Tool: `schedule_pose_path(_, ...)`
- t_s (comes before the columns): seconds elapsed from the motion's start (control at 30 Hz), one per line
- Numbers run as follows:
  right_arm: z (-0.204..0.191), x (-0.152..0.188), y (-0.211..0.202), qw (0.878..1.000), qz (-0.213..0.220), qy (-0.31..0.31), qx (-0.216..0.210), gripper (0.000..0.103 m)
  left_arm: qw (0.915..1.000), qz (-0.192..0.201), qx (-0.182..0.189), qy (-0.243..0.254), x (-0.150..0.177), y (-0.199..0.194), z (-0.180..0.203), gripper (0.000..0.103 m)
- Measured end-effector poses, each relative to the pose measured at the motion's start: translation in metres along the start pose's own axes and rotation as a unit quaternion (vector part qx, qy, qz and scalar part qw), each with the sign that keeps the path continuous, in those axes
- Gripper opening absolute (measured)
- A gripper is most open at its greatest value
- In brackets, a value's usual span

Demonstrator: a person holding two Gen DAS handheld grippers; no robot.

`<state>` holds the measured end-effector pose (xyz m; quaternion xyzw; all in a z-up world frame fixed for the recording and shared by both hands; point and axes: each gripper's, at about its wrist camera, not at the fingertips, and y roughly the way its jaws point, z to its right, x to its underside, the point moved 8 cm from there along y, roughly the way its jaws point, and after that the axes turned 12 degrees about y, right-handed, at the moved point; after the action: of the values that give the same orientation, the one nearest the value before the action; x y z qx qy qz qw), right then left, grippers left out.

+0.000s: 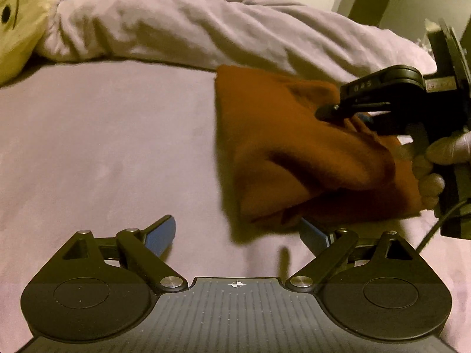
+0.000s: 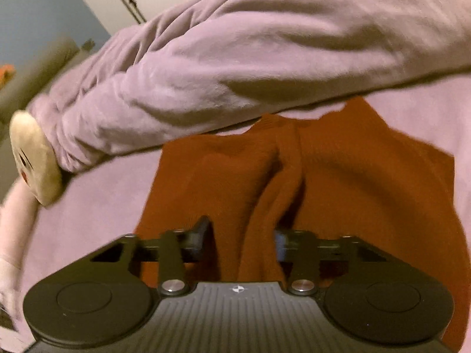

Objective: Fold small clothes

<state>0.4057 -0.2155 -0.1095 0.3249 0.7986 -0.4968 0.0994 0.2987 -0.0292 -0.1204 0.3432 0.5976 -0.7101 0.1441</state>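
Rust-orange knit, a small garment [image 2: 338, 182], lies on the lilac bed sheet [image 1: 103, 153], bunched into soft ridges. In the right wrist view the right tool [image 2: 241, 241] has its two fingers partly drawn in with a raised fold of the orange fabric standing in the gap between them; the left finger [image 2: 200, 232] sits against the cloth, and the blue pad of the other finger [image 2: 279, 242] presses the fold's far side, so the tool appears to be pinching that fold, though blur keeps the exact contact from being sure. The left wrist view shows the same tool from the side, its black fingers [image 1: 341, 108] closed down into the top of the garment [image 1: 294, 153], with the person's right hand [image 1: 441, 158] wrapped around the handle behind. The left tool [image 1: 238, 235] is spread wide, its blue-padded fingers far apart. Its left finger [image 1: 160, 235] hangs over bare sheet and holds nothing; its right finger [image 1: 315, 234] lies at the near lower edge of the orange cloth, partly under the overhanging fabric, and whether it touches cannot be told. A rumpled lilac duvet [image 2: 235, 58] is heaped along the far side of the bed just beyond the garment, and a cream plush toy [image 1: 20, 20] with a dark eye rests at the duvet's end, well apart from the clothing.
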Motion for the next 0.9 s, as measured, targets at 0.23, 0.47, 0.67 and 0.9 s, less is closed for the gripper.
schedule_pose_path(0.23,-0.036,-0.002,-0.053,0.961,0.14,-0.224,0.078,0.017,0.9997,-0.005,-0.023,0.004,-0.01,0.006,0.005,0.095)
schedule_pose_path(0.47,-0.007,-0.007,-0.088,0.907,0.216,-0.322,0.165,0.017,0.9995,-0.011,-0.02,0.021,-0.014,0.007,0.027,0.095)
schedule_pose_path(0.67,0.065,-0.004,-0.07,0.918,0.174,-0.286,0.212,0.027,0.9989,-0.036,-0.02,0.019,-0.01,0.014,0.033,0.095)
schedule_pose_path(0.9,0.122,0.017,-0.156,0.978,0.194,0.013,0.072,0.044,0.9999,-0.007,-0.007,-0.014,-0.019,-0.009,0.037,0.095)
